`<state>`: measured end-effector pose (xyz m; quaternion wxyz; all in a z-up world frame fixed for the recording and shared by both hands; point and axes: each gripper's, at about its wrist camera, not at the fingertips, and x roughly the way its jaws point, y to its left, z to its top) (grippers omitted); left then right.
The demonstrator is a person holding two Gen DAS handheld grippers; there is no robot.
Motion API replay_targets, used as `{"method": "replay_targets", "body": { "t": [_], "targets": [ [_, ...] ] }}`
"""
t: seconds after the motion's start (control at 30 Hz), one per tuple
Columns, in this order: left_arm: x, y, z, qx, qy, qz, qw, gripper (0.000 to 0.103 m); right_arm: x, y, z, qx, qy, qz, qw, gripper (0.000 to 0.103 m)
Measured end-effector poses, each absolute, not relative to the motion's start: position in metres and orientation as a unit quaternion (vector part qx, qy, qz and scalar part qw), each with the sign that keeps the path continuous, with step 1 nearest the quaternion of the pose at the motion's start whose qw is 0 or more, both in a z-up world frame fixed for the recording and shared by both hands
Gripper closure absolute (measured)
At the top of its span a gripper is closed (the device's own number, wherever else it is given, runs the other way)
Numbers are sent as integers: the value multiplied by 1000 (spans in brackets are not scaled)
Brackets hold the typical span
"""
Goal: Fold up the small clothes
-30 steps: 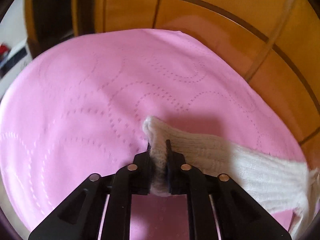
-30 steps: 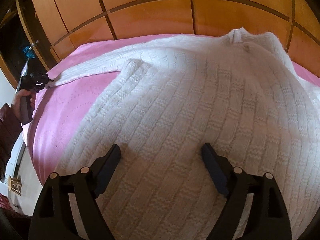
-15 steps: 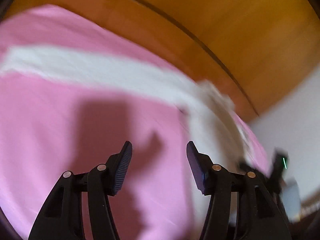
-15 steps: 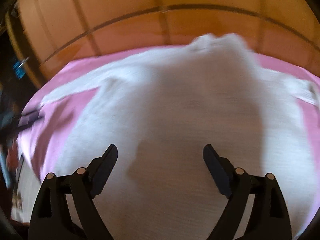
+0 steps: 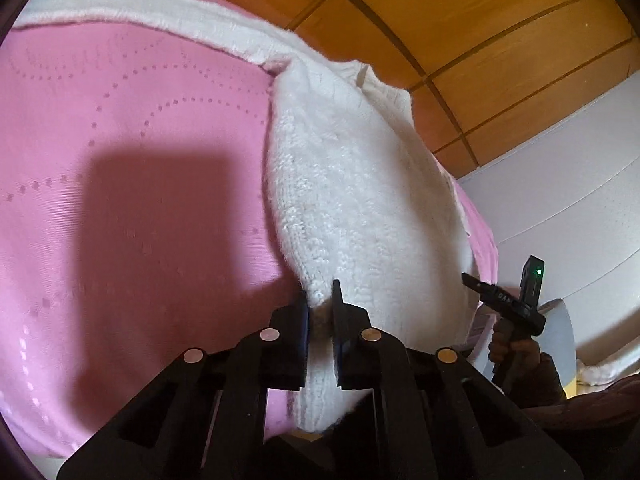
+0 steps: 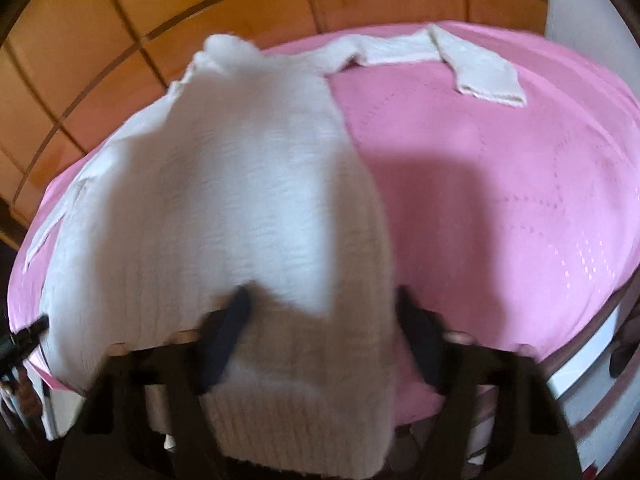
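A white knitted sweater (image 5: 360,200) lies flat on a pink bed cover (image 5: 120,200), one sleeve (image 5: 140,12) stretched along the far edge. My left gripper (image 5: 320,312) is shut on the sweater's near bottom corner. In the right wrist view, which is blurred, the sweater (image 6: 240,200) runs away from me and its other sleeve (image 6: 480,72) bends across the pink cover (image 6: 500,220). My right gripper (image 6: 324,320) stands over the hem's right corner; its jaws are closing with the knit between them, still apart. A hand holds that right gripper (image 5: 480,286) at the sweater's far side.
Orange wooden panelling (image 5: 480,40) rises behind the bed, seen also as wooden panelling (image 6: 120,40) in the right wrist view. A white wall (image 5: 560,180) stands to the right. The bed's near edge drops off just below both grippers.
My left gripper let go of the sleeve cuff, swung over the cover and shut on the sweater's bottom corner. My right gripper slid right along the hem and its jaws drew closer.
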<state>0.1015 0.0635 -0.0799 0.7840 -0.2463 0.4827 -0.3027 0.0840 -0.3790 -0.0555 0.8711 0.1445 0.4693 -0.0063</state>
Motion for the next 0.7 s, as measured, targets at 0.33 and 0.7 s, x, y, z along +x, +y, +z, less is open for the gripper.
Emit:
{"method": "replay_targets", "body": {
  "t": [0.33,0.7],
  "targets": [
    [42,68,-75,-234,497,-276,789,100,70,-378,-21,121,441,31,889,93],
    [76,63,-28,-152,442,-229,854,45,84,-406,-40,134,440,-33,887,66]
  ]
}}
